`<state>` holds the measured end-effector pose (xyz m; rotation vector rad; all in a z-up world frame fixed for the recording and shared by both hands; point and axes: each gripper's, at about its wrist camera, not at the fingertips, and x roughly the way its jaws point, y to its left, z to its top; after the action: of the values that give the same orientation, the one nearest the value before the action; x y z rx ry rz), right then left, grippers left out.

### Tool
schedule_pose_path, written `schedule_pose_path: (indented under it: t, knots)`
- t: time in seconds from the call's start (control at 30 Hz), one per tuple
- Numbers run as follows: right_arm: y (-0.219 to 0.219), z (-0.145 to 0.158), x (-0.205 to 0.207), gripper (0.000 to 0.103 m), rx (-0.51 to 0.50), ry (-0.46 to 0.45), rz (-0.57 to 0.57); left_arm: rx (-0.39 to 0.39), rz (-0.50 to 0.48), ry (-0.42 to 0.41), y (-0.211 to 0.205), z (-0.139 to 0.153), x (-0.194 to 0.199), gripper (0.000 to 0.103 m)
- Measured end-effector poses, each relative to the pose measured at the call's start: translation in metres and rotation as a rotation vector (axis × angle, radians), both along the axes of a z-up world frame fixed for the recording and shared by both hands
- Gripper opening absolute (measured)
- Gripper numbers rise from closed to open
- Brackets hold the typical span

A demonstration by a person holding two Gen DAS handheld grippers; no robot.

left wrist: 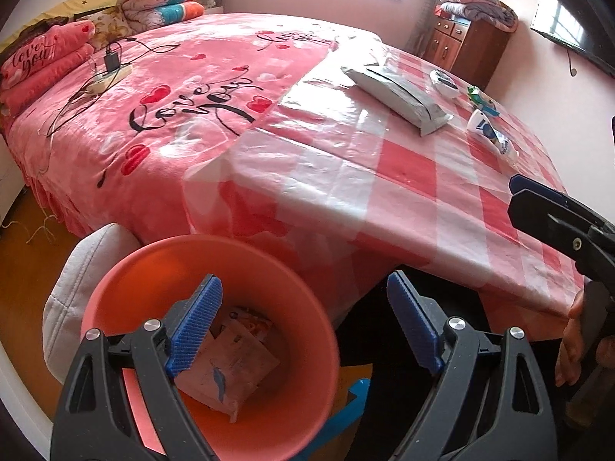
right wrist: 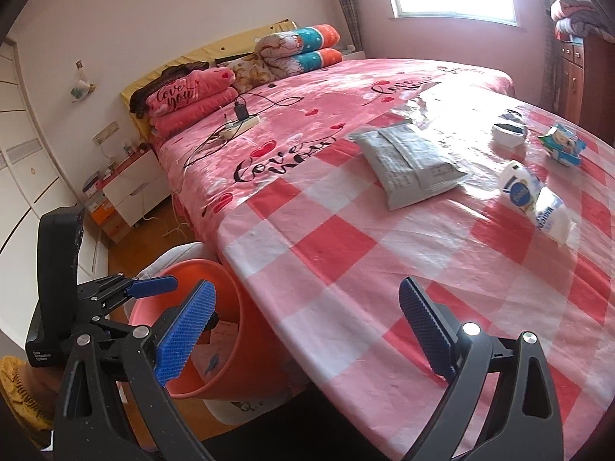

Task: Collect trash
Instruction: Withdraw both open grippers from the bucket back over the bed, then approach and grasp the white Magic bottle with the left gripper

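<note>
Orange plastic formed the round waste bin [left wrist: 215,330] that stood on the floor against the bed's near edge, with a few crumpled paper wrappers [left wrist: 230,368] already lying in its bottom. The left gripper [left wrist: 303,330] hovered over the bin's mouth with its blue-padded jaws wide apart and nothing between them. The right gripper [right wrist: 303,334] hung over the checked plastic sheet [right wrist: 346,253] spread on the bed, jaws likewise apart and empty.

Four pieces of trash lay on that sheet, well beyond both grippers: a flat grey foil pouch [right wrist: 411,165], a squashed white tube-like packet with blue print [right wrist: 538,199], a small white-and-dark tub [right wrist: 509,128] and a little teal cartoon-printed wrapper [right wrist: 563,144].

All four looked light and mostly empty. The foil pouch would likely be slippery and crinkle under pressure, so a pinch on its raised near corner seemed the best hold. The white packet looked soft and best taken across its narrower end. Pressing down might drag the glossy sheet along.
</note>
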<state>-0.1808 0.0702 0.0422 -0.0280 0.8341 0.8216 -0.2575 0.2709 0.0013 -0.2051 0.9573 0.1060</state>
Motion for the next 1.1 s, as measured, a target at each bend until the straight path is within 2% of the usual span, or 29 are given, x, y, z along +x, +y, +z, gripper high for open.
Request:
schedule_pose_path:
  t: [0.37,0.83,1.1]
  knots:
    - [-0.035,-0.001,0.016,0.095,0.024,0.014,-0.079,0.01,-0.036,0.005,-0.02,0.007,0.018,0.088]
    - [-0.094,-0.004,0.039,0.095,0.05,0.031,-0.208,0.031,-0.129,0.008,-0.063,0.012,0.048,0.088]
    - [-0.139,-0.007,0.058,0.095,0.038,0.047,-0.317,0.04,-0.2,-0.011,-0.095,0.019,0.071,0.088]
